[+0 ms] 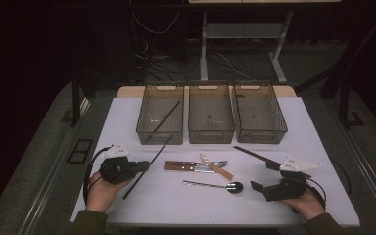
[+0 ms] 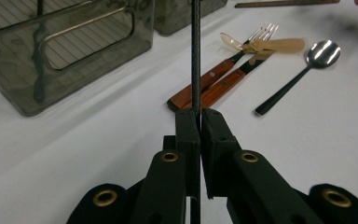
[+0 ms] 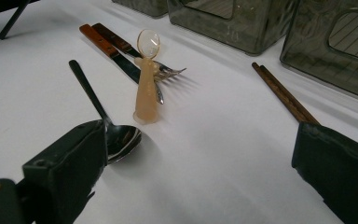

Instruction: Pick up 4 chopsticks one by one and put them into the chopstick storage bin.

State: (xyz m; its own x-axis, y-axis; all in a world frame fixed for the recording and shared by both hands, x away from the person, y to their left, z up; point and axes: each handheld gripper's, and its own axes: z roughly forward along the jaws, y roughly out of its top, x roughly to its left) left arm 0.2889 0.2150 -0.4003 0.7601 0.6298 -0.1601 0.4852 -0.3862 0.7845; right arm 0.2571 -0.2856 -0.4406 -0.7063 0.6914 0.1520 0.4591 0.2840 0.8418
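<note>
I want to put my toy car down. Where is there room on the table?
The white table is bare along its near edge, in front of the black-handled metal spoon, and between the smoky plastic bins and the cutlery. Both far side edges are bare too. The middle is crowded: wooden-handled forks and a clear plastic spoon.

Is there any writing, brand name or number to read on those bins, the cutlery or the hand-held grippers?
None: no text shows on the three smoky plastic bins, the wooden-handled cutlery, the spoon, the left gripper or the right gripper.
</note>
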